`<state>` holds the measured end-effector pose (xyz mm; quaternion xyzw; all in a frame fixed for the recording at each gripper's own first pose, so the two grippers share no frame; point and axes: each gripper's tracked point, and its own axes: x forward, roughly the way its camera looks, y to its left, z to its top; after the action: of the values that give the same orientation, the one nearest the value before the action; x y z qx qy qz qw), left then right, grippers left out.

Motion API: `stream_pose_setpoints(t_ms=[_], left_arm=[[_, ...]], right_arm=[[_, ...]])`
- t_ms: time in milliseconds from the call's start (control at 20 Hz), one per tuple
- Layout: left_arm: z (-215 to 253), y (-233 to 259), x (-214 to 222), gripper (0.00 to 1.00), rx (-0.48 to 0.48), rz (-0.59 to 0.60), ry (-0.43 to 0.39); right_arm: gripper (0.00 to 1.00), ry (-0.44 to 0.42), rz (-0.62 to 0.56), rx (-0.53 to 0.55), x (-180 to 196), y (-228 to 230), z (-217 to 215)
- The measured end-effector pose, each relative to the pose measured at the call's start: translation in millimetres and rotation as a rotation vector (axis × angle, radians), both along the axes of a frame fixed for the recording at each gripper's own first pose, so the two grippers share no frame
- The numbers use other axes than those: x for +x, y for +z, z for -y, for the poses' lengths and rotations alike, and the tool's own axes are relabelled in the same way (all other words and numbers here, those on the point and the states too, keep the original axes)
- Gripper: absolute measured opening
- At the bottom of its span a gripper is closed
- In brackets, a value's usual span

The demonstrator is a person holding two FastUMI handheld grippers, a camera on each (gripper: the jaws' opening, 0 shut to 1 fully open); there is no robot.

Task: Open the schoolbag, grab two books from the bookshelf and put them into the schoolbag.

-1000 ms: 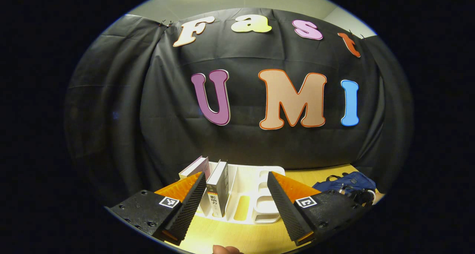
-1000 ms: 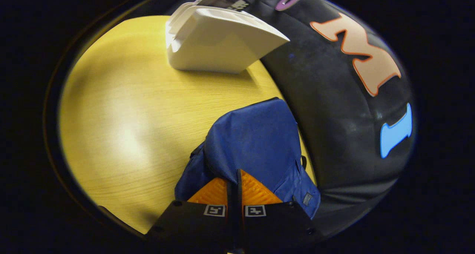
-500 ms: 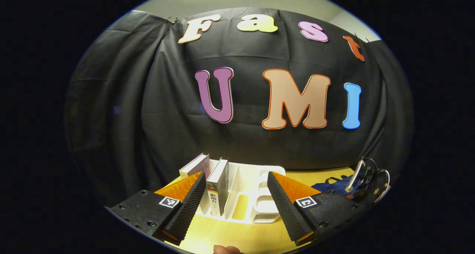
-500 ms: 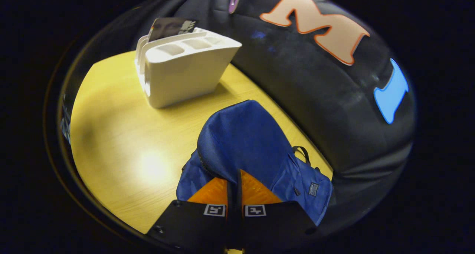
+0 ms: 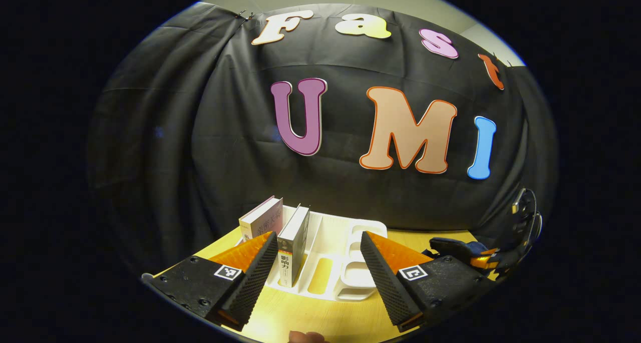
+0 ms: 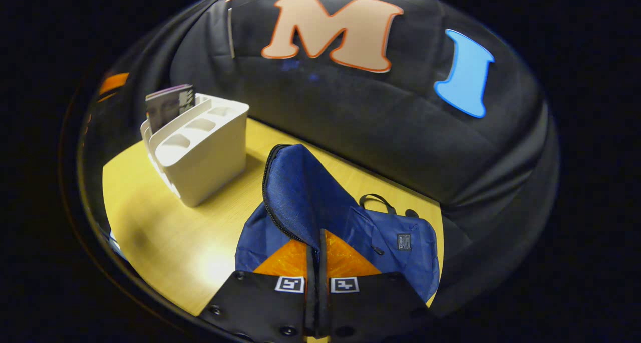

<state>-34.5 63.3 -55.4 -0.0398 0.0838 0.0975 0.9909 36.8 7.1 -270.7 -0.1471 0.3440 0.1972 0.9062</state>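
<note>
On the yellow table (image 6: 165, 233), the right gripper (image 6: 320, 235) pinches the blue schoolbag's (image 6: 320, 203) lifted flap; the left gripper (image 5: 319, 253) hangs spread before two upright books (image 5: 293, 243) in the white bookshelf (image 5: 350, 263)

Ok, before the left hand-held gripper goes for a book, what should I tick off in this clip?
1. Left hand-held gripper open: ok.
2. Two upright books, pale-covered and dark-spined, standing in the white plastic bookshelf: ok.
3. Left fingers aligned around one book: not ok, the dark-spined one sits near the left finger.
4. Right hand-held gripper shut on the blue fabric schoolbag's flap: ok.
5. Schoolbag opening wide enough: cannot tell.
</note>
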Motion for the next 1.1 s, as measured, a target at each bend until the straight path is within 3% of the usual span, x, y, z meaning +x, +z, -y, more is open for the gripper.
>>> stream_pose_setpoints(t_ms=[200,400,550,750,850,1100], left_arm=[[-4,1,7,0.97,0.017,-0.003,-0.008],[-14,2,23,0.98,0.06,-0.018,-0.02],[-25,4,47,0.97,0.088,-0.049,-0.041],[-38,-12,89,0.98,0.159,-0.184,-0.082],[-40,-29,107,0.96,0.153,-0.276,-0.12],[-68,-71,127,0.96,0.124,-0.475,-0.108]], right_arm=[[0.05,-0.189,0.005,0.129,5,14,22],[0.05,-0.288,0.003,0.208,8,17,36],[0.05,-0.309,0.001,0.228,10,16,40],[0.05,-0.33,-0.004,0.242,12,20,40],[0.05,-0.33,0.0,0.241,12,20,42],[0.05,-0.359,0.007,0.273,8,24,45]])
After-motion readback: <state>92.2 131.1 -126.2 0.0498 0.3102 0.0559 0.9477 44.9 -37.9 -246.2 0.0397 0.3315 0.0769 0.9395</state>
